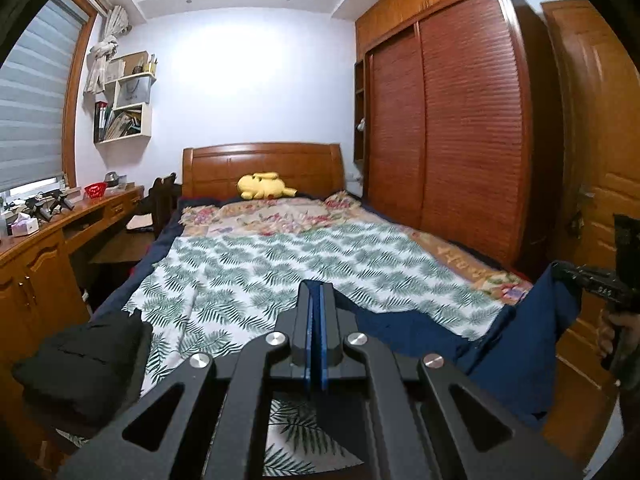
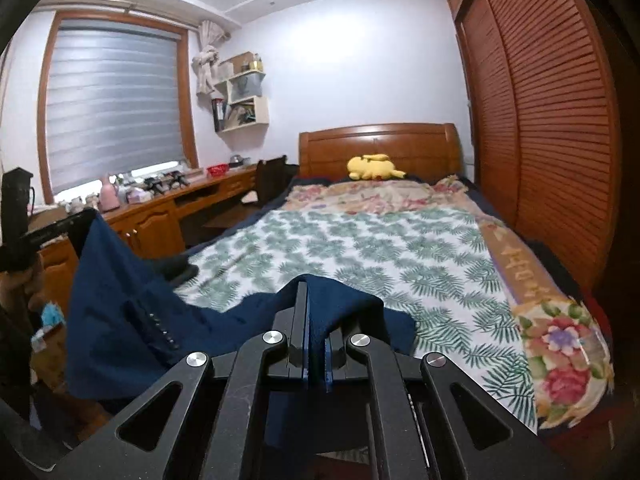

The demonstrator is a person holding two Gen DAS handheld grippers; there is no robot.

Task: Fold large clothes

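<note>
The bed (image 2: 400, 248) filled both views, its leaf-print sheet spread from the foot edge toward the wooden headboard (image 1: 262, 164), where a yellow plush toy (image 1: 264, 186) lay against the head edge. A louvred wardrobe (image 1: 452, 140) stood along the bed's right edge and a wooden desk (image 1: 48, 240) along its left.

The navy garment (image 2: 120, 312) hung raised over the foot edge of the bed, stretched between the two tools, its lower part sagging onto the sheet near the foot; a row of small dark buttons showed on it in the right wrist view.

The right gripper (image 2: 316, 312) pointed slightly downward toward the headboard, its jaws clenched on a fold of the navy cloth that draped over its tip. The left gripper (image 1: 316, 312) was held at a similar shallow downward tilt, jaws pressed together; from the right wrist view it gripped the garment's other upper corner. A hand (image 1: 616, 340) wrapped the right tool's handle.
</note>
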